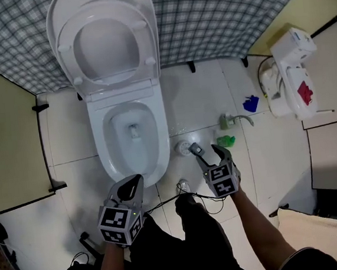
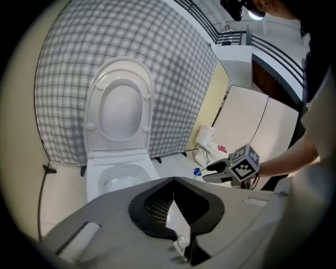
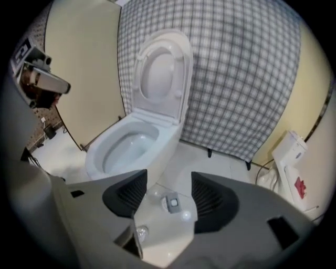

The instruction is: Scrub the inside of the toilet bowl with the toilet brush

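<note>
Right gripper [image 1: 209, 152] spread and empty, left gripper [image 2: 173, 202] pressed together, we want to drop squarely onto the brush [image 3: 172, 203] below.

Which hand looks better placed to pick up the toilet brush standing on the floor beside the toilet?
Right, probably. The right gripper hangs open over the toilet brush, whose handle shows between its jaws. The left gripper is shut and sits at the front of the toilet bowl, farther from the brush.
</note>
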The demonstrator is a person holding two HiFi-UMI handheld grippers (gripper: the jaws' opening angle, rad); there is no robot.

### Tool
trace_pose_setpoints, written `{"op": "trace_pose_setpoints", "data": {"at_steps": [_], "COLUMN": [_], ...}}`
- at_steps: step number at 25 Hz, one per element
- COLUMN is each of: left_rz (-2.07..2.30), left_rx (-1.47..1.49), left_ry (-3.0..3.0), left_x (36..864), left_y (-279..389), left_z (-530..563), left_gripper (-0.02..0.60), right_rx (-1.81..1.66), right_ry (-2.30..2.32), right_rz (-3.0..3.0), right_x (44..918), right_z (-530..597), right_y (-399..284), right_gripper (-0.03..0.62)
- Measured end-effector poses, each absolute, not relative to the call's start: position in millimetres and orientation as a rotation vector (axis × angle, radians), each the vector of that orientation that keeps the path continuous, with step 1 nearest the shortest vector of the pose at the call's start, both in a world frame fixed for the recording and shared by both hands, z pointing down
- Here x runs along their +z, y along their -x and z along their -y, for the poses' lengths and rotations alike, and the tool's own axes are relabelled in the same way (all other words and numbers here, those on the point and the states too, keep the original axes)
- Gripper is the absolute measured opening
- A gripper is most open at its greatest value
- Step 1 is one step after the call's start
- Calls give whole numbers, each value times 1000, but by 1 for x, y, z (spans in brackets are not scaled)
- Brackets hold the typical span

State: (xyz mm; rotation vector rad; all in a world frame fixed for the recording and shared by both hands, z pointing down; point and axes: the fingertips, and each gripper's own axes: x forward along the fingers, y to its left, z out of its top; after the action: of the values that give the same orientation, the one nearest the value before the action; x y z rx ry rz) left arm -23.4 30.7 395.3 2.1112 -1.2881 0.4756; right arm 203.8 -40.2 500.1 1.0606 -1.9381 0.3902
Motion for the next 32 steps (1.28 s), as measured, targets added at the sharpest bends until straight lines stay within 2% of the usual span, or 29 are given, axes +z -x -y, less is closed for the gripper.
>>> {"op": "trace_pose_setpoints", "data": {"at_steps": [7,9,12,13,17,18,22,28,32], "left_rz": [1496,1545,1575,1578,1592,1588,1588,1612,1608], "left_rx": [349,292,218,198,117,100,72,-5,-43], "left_ry": [-2160,-2189,-2252,-2264,-2340,-2370,-2466,-2569,-2603], "left_x": [286,253,206,192,137,124,82,31,15], "left_y": [60,68,77,79,84,84,82,80,76], "left_z": [-16,-13,-10,-13,-13,-10,-11,-13,-7], "left_gripper": [23,34,28,11,9,9,8,9,9], "right_rx": [295,218,32,1,-77,-106,-111,291,322], "right_ry": [-1218,-1248,-1336,-1354,-1386,-1382,-1347,-1234,-1210], "right_rz": [2202,2249,2303,2323,2425,2450,2579,3047,3114], "right_x": [340,297,227,206,134,118,64,2,-20], "right_z": [41,41,49,47,45,47,41,27,29], "right_y": [-136,-123,-101,-95,-74,-69,-44,-24,-25], "right_gripper": [276,232,107,97,48,14,14,14,14]}}
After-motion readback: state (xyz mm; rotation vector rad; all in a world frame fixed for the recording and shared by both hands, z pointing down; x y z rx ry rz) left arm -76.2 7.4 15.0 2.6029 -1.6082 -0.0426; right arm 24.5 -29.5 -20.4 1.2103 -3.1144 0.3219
